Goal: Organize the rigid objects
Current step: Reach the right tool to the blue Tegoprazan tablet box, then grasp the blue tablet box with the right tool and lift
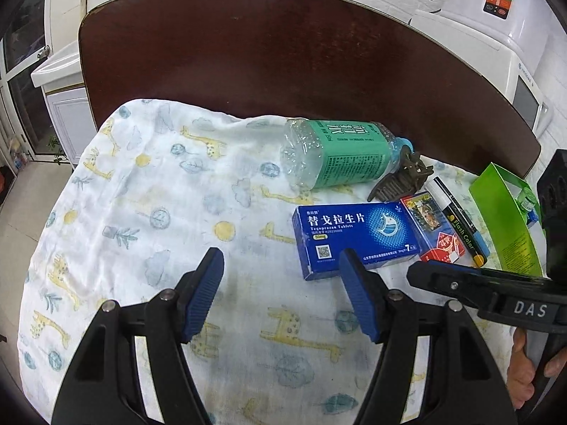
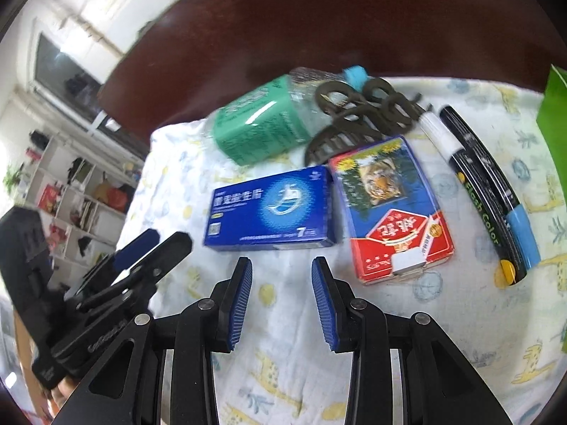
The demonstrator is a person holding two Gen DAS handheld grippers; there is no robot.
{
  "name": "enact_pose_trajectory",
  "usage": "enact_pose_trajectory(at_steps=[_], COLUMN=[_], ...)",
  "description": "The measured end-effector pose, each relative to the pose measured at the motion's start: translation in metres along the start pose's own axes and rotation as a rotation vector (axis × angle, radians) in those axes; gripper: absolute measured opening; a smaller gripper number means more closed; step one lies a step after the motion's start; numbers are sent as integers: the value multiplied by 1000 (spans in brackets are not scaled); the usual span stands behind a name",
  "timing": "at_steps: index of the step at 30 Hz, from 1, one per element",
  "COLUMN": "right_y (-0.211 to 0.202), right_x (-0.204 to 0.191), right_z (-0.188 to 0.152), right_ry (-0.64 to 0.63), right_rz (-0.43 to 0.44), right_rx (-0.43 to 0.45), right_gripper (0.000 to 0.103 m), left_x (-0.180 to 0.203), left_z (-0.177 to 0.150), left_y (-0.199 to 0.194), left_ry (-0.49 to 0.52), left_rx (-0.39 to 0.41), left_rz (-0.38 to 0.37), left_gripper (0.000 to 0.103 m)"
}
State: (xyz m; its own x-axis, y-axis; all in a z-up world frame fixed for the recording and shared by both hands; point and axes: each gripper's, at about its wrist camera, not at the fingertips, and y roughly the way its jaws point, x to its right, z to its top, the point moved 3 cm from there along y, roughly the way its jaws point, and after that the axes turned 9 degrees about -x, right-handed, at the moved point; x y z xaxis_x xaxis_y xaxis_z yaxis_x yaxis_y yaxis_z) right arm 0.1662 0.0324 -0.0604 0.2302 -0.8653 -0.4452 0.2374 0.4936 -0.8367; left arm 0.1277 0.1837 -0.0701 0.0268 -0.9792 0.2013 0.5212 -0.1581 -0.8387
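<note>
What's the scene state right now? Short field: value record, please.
surface: white giraffe-print cloth over a dark brown wooden table
bottle: clear plastic bottle with green label, lying on its side
clip: dark brown plastic hair claw clip, beside the bottle's cap end
boxes: blue cardboard tablet box beside the blue-and-red tiger-print card box
marker: black Flash Color marker, lying flat
left gripper: open, empty
right gripper: open, empty
</note>
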Motion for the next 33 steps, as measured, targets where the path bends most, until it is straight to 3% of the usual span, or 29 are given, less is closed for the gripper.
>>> enact_pose_trajectory(at_steps=[4, 9, 15, 17, 18, 23, 29, 33], right_y=[0, -5, 9, 16, 17, 18, 16, 1], right_x=[17, 16, 11, 9, 7, -2, -14, -22], right_z=[4, 15, 34, 41, 41, 40, 36, 33], right_ry=[86, 95, 81, 71, 63, 0, -35, -56], right_rz=[5, 2, -30, -11, -17, -59, -47, -28], right_rx=[18, 63, 29, 16, 14, 13, 16, 58], right_gripper=[37, 37, 37, 37, 37, 38, 38, 38], left_x=[3, 9, 12, 12, 13, 8, 11, 11], left_z=[2, 7, 11, 12, 12, 15, 12, 14], left_y=[8, 14, 20, 25, 28, 36, 21, 0], left_ry=[18, 25, 28, 33, 36, 14, 33, 31], left_rx=[-6, -13, -34, -50, -64, -73, -48, -6], left_rz=[-19, -38, -82, -97, -104, -135, -68, -70], left_gripper=[67, 67, 65, 60, 52, 47, 46, 46])
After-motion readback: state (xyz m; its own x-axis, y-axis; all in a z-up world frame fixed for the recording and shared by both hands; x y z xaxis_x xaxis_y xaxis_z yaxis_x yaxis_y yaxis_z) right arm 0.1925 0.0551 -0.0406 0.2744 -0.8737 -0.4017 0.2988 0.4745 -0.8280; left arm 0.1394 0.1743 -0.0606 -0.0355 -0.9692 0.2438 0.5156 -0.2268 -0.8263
